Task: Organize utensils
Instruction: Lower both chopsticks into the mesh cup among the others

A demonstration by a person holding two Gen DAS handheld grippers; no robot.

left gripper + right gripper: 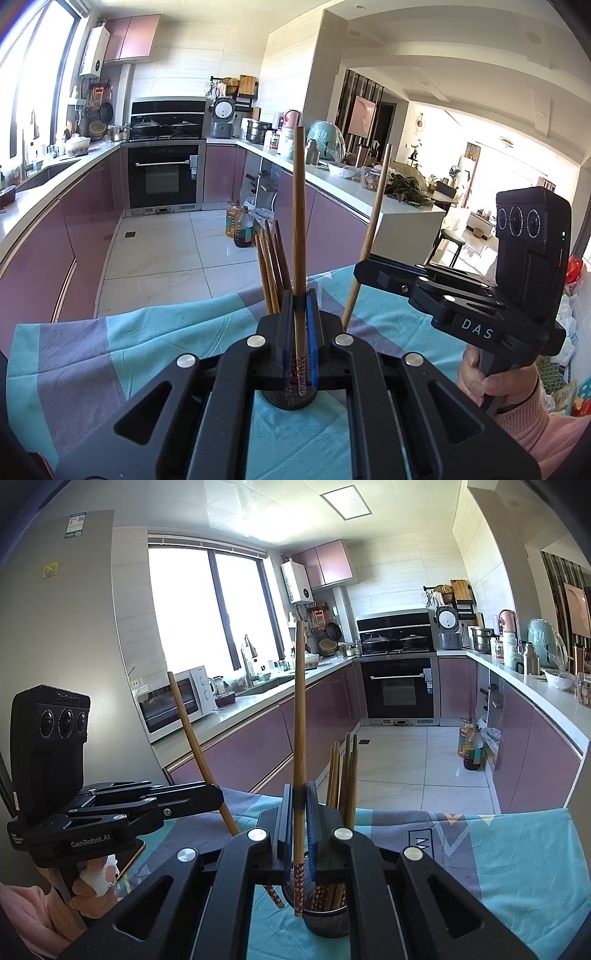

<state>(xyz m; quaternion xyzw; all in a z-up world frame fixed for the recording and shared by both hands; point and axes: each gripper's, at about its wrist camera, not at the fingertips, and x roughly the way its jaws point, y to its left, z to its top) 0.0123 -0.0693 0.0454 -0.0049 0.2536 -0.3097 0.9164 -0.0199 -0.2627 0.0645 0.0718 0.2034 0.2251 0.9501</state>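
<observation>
Left gripper (300, 332) clamped on one upright wooden chopstick (298, 236), patterned end down over the dark mesh utensil holder (289, 400) on the teal-and-grey cloth (147, 343). Bundle of chopsticks (271, 266) standing in that holder, just left of the clamped stick. Right gripper (299, 823) likewise clenched on a second chopstick (300, 746), tip beside the holder's rim.
</observation>
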